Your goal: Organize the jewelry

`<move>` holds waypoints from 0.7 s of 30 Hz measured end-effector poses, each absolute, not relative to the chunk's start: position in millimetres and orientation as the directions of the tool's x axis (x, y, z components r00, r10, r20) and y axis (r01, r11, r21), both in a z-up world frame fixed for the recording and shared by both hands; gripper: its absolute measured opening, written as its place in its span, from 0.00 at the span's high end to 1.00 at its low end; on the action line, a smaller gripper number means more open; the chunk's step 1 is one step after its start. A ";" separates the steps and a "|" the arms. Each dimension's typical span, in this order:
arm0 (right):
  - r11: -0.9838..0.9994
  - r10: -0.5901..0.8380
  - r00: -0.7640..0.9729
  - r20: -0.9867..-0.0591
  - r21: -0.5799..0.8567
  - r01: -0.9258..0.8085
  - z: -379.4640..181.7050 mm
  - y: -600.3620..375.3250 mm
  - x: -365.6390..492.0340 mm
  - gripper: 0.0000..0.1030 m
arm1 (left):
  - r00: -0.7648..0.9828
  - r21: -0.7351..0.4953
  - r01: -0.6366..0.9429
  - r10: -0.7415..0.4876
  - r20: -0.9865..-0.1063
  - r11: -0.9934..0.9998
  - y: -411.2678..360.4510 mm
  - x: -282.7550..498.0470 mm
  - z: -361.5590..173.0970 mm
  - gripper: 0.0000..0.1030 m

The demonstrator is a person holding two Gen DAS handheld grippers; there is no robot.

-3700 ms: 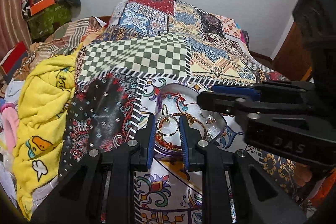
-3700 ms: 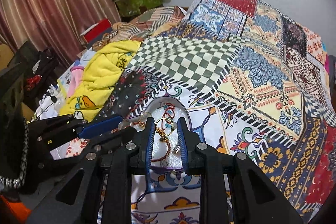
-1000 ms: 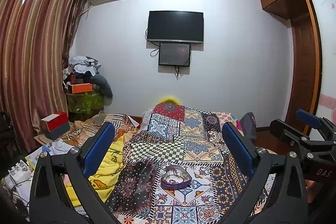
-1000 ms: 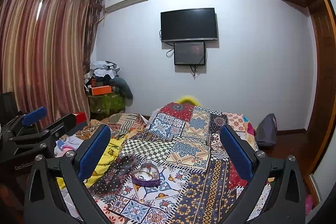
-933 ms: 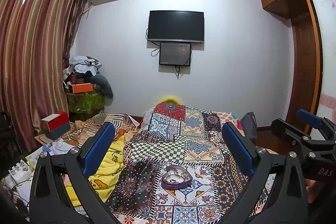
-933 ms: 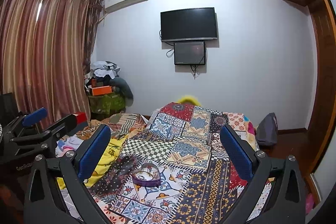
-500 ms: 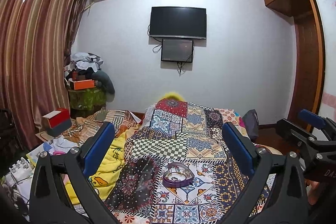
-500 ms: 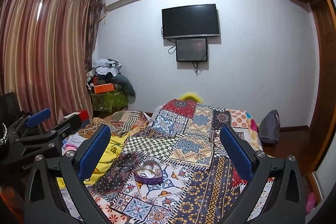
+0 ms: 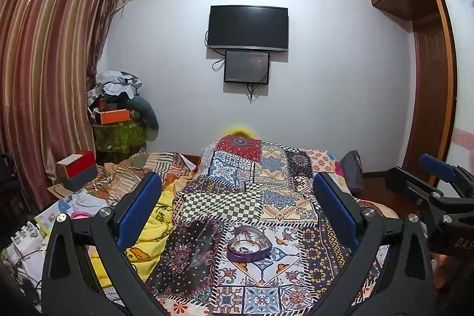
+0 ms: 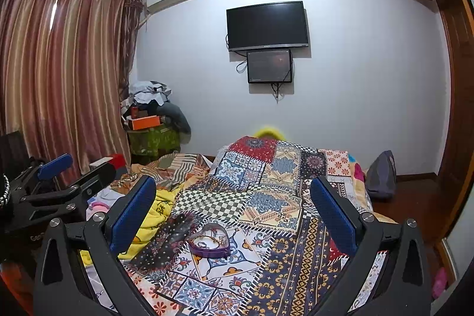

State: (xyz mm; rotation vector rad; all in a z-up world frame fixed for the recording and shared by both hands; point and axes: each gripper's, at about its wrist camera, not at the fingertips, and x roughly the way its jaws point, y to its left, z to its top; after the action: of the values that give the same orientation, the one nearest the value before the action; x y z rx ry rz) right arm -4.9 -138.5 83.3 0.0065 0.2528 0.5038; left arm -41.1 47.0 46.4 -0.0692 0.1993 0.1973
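left wrist view: left gripper (image 9: 237,206) and right gripper (image 10: 234,208) both spread wide, empty, held high. heart-shaped jewelry box (image 9: 249,244) on patchwork bedspread (image 9: 278,197), well apart. sorting looks finished; next, set grippers down.

Patchwork bedspread (image 9: 260,197), yellow blanket (image 9: 154,224), wall television (image 9: 248,28), striped curtains (image 9: 44,73)

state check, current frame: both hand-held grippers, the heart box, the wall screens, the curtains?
left hand-held gripper: open, empty, held back from the bed.
right hand-held gripper: open, empty, held back from the bed.
heart-shaped jewelry box: lid off, jewelry inside, resting on the patchwork bedspread.
TV: dark.
small screen below it: mostly dark, faint image.
curtains: drawn shut.
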 end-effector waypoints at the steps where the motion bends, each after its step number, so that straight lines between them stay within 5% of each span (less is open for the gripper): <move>1: 0.877 0.478 0.845 -0.240 0.071 -0.476 83.2 -138.4 -4.0 0.00 | 0.961 -0.049 -0.201 0.187 -0.203 0.978 46.8 -41.1 46.4 0.01; 21: 0.879 0.474 0.844 -0.251 0.086 -0.469 83.3 -141.9 0.8 0.00 | 0.963 -0.057 -0.165 0.148 -0.223 0.985 48.9 -37.0 44.0 0.01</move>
State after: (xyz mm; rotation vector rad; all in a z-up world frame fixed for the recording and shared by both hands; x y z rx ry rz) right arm 0.8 -141.9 83.3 0.0216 0.2701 0.4976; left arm -37.0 48.9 44.0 -0.0751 0.2202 0.1587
